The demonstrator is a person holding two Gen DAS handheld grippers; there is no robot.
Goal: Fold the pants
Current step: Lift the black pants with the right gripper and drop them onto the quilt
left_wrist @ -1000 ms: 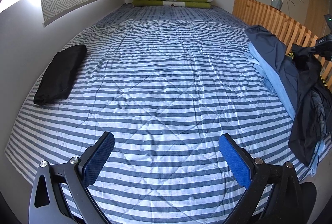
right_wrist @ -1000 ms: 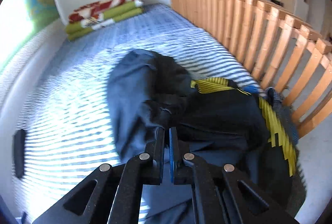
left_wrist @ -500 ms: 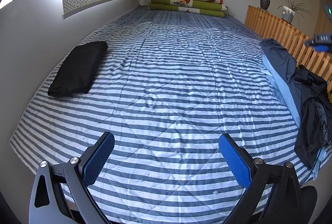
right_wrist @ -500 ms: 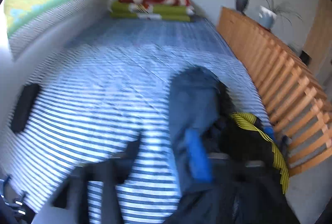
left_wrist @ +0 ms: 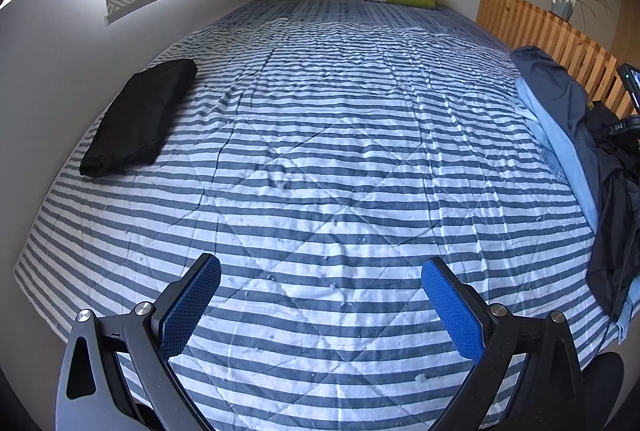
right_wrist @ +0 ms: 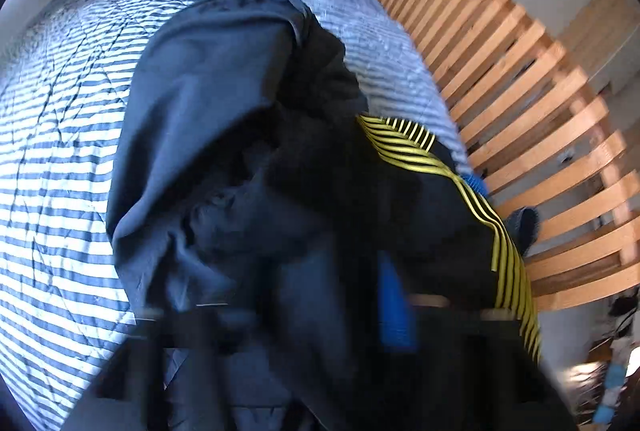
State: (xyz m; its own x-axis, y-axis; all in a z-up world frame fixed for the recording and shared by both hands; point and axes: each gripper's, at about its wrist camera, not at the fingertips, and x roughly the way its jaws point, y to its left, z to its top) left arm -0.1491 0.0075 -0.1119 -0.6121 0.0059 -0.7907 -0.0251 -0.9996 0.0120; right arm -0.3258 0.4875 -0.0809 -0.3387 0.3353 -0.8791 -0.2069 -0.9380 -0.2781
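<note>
Right now the right hand-held gripper (right_wrist: 340, 315), blurred, has just snapped closed amid the heap of dark navy and black pants (right_wrist: 240, 135) at lower centre; a pinch cannot be confirmed. The left hand-held gripper (left_wrist: 320, 295) hangs spread over the striped quilted bed (left_wrist: 320, 151). Better to lift one pair clear before spreading it.

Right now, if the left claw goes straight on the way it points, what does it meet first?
Most likely the bare striped quilt: the left claw stands open above it, nothing between. The folded black pants lie off to its left, though depth is uncertain.
</note>
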